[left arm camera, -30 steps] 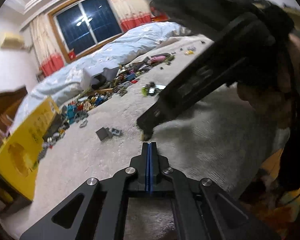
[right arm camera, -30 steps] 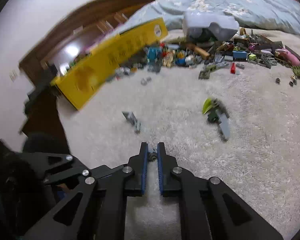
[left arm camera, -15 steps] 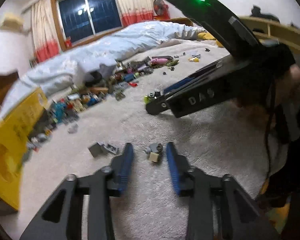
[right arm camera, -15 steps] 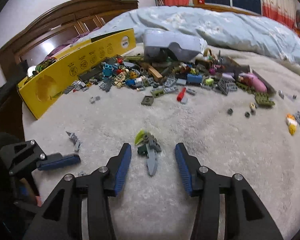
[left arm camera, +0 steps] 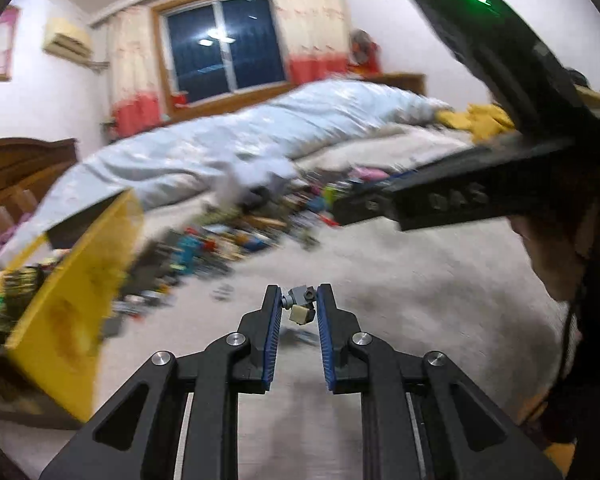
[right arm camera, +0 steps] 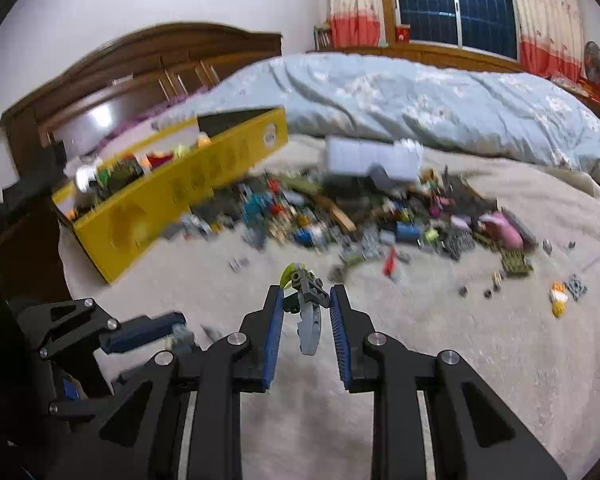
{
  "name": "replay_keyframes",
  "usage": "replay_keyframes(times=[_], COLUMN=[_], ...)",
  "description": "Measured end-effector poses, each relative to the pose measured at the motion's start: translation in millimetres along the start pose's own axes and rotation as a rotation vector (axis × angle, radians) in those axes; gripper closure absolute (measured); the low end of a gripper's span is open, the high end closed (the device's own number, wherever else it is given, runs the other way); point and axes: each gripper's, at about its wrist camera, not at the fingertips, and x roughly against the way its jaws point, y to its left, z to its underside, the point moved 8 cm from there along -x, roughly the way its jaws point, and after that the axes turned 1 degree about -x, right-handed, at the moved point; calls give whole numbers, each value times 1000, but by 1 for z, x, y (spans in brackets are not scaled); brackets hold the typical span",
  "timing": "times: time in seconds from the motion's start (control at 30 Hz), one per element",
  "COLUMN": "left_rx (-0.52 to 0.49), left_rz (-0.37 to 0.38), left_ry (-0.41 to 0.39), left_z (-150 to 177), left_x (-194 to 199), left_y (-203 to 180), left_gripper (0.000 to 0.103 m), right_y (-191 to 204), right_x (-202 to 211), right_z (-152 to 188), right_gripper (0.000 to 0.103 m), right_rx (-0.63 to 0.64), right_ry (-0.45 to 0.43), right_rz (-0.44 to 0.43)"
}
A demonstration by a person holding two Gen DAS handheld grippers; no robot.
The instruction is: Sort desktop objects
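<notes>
My left gripper [left arm camera: 299, 300] is shut on a small grey and cream toy piece [left arm camera: 299, 305] and holds it above the beige blanket. My right gripper [right arm camera: 306, 298] is shut on a grey and lime-green toy piece [right arm camera: 307, 300] with a curved grey blade hanging down. The left gripper also shows in the right wrist view [right arm camera: 156, 330] at lower left. The right gripper's body crosses the left wrist view [left arm camera: 440, 200] at upper right. A yellow box [right arm camera: 180, 192] holding toys stands at the left; it also shows in the left wrist view [left arm camera: 72, 304].
A long heap of mixed toy bricks [right arm camera: 360, 220] lies across the blanket in front of a grey block [right arm camera: 372, 160]. Loose small pieces [right arm camera: 560, 292] lie at the right. A rolled blue quilt [right arm camera: 420, 96] lies behind. A wooden headboard [right arm camera: 140, 68] stands at the left.
Both grippers closed from open onto the toy pieces between their fingers and lifted them off the blanket. Both views swung toward the yellow box and are blurred by motion.
</notes>
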Motion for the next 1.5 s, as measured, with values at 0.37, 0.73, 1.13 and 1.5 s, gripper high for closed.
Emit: replay_keyframes(times=[0.37, 0.73, 1.13, 1.5], left_rx=[178, 313, 297, 156], left_rz=[-518, -723, -667, -378], left_ry=[-114, 78, -126, -63], left_z=[-30, 19, -21, -37], left_x=[49, 41, 54, -5], left_y=[189, 290, 249, 119], left_gripper=[84, 84, 23, 23], right_y=[135, 234, 157, -15], right_x=[-44, -172, -121, -38], right_z=[-112, -153, -132, -47], right_gripper=[80, 80, 30, 25], right_rx=[145, 127, 141, -93], right_ry=[-163, 34, -67, -72], right_rz=[-203, -354, -132, 221])
